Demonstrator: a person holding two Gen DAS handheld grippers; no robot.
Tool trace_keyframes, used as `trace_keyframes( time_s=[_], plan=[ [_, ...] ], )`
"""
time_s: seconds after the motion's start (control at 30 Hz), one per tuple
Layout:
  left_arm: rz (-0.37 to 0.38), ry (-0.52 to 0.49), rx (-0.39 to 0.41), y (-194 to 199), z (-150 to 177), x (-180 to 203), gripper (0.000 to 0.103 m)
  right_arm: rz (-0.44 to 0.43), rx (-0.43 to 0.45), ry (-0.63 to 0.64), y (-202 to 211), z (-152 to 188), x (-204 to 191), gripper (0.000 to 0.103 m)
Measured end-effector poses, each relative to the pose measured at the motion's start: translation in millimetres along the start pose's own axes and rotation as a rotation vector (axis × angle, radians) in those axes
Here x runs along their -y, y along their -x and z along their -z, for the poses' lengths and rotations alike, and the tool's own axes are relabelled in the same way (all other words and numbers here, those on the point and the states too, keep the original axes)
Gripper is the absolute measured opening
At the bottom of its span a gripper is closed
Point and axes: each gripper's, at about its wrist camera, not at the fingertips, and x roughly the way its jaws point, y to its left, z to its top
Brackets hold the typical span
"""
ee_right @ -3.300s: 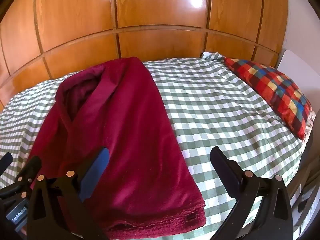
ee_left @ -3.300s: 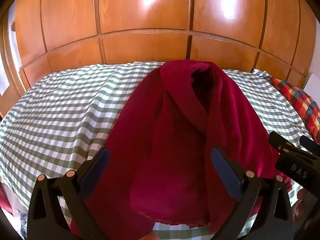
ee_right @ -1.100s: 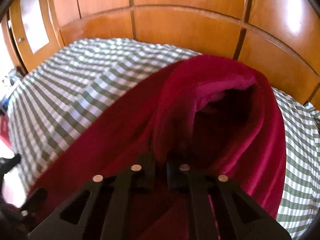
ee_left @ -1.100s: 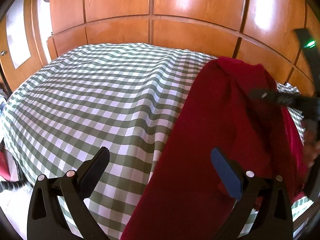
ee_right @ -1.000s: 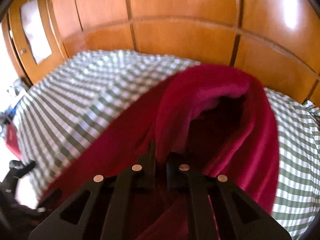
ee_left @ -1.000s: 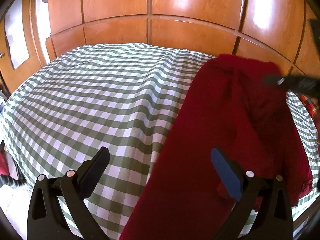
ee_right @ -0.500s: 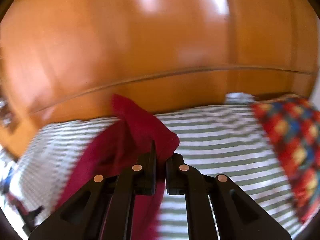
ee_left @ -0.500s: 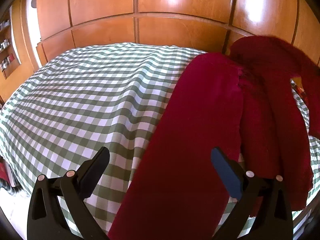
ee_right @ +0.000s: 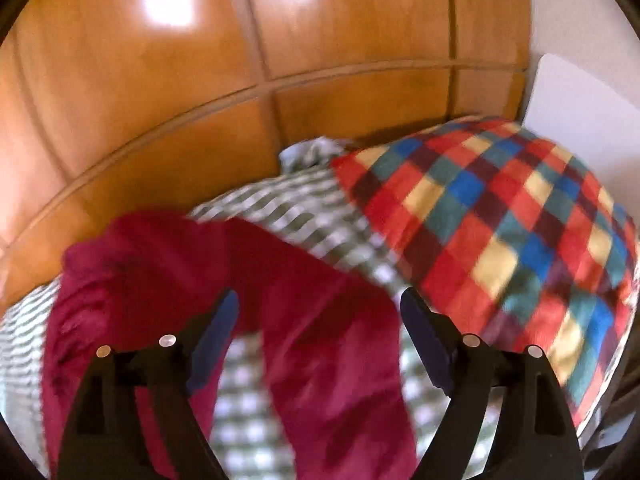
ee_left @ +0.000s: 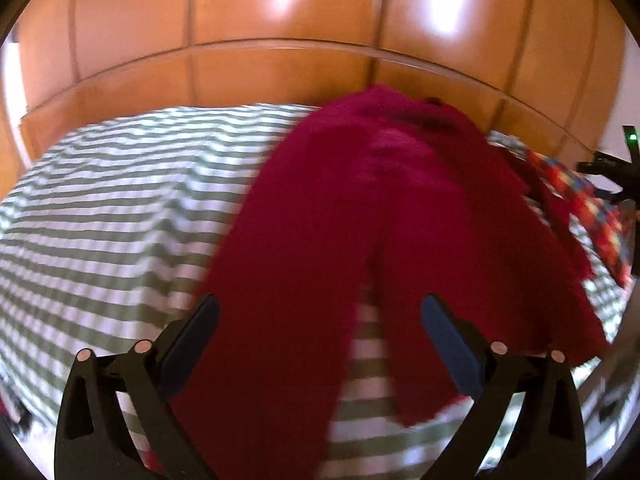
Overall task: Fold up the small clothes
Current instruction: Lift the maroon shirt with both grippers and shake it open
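Dark red trousers (ee_left: pixel 360 208) lie spread on a green-and-white checked bed cover (ee_left: pixel 120 200), with the two legs parted towards me. My left gripper (ee_left: pixel 320 316) is open and empty, hovering above the near ends of the legs. In the right wrist view the same red trousers (ee_right: pixel 312 304) lie below my right gripper (ee_right: pixel 320 312), which is open and empty. Both views are motion-blurred.
A wooden panelled wall (ee_left: pixel 300 60) stands behind the bed. A multicoloured checked pillow (ee_right: pixel 500 216) lies at the right end of the bed, also showing in the left wrist view (ee_left: pixel 592 208). A white board (ee_right: pixel 580 112) stands past it.
My right gripper was shut on a trouser leg, swung it to the right and has now opened, letting it drop. The trousers now lie with legs apart. My left gripper stayed open.
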Motion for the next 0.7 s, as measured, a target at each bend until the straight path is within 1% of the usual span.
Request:
trace_keyframes(
  time_s=[0.03, 0.07, 0.1, 0.13, 0.17, 0.23, 0.27, 0.3, 0.33, 0.37, 0.4, 0.43, 0.47, 0.5, 0.57, 0.7],
  plan=[
    [0.031, -0.006, -0.016, -2, 2, 4, 0.096, -0.054, -0.019, 0.0, 5, 9, 0, 0.082],
    [0.059, -0.007, -0.038, -6, 4, 8, 0.096, -0.132, -0.057, 0.006, 12, 24, -3, 0.082],
    [0.078, -0.004, -0.052, -9, 6, 11, 0.095, -0.211, -0.099, 0.014, 19, 40, -7, 0.079],
    [0.106, 0.003, -0.072, -13, 9, 14, 0.093, -0.267, -0.133, 0.022, 22, 51, -11, 0.078],
    [0.144, 0.009, -0.101, -18, 12, 17, 0.088, -0.343, -0.189, 0.032, 25, 70, -18, 0.077],
    [0.169, -0.003, -0.125, -25, 16, 24, 0.086, -0.49, -0.314, 0.038, 29, 110, -36, 0.074],
    [0.175, -0.014, -0.128, -28, 17, 27, 0.079, -0.533, -0.359, 0.035, 27, 122, -41, 0.073],
    [0.183, -0.022, -0.131, -30, 18, 29, 0.075, -0.567, -0.399, 0.025, 26, 136, -48, 0.073],
    [0.192, -0.028, -0.133, -34, 18, 32, 0.066, -0.602, -0.428, 0.012, 25, 146, -55, 0.073],
    [0.202, -0.031, -0.133, -37, 18, 34, 0.041, -0.641, -0.455, -0.004, 21, 156, -63, 0.073],
    [0.24, -0.027, -0.16, -44, 18, 36, 0.022, -0.64, -0.468, -0.005, 17, 161, -68, 0.068],
    [0.253, -0.02, -0.171, -45, 18, 36, 0.012, -0.624, -0.472, -0.001, 15, 165, -74, 0.055],
    [0.257, -0.022, -0.157, -44, 17, 37, 0.011, -0.606, -0.466, 0.007, 14, 166, -79, 0.035],
    [0.259, -0.034, -0.146, -41, 15, 38, 0.01, -0.59, -0.456, 0.016, 15, 165, -81, 0.024],
    [0.267, -0.054, -0.112, -32, 9, 36, 0.009, -0.557, -0.414, 0.054, 25, 157, -85, 0.016],
    [0.277, -0.057, -0.047, -1, -8, 14, 0.008, -0.498, -0.274, 0.145, 52, 127, -78, 0.014]
  ],
)
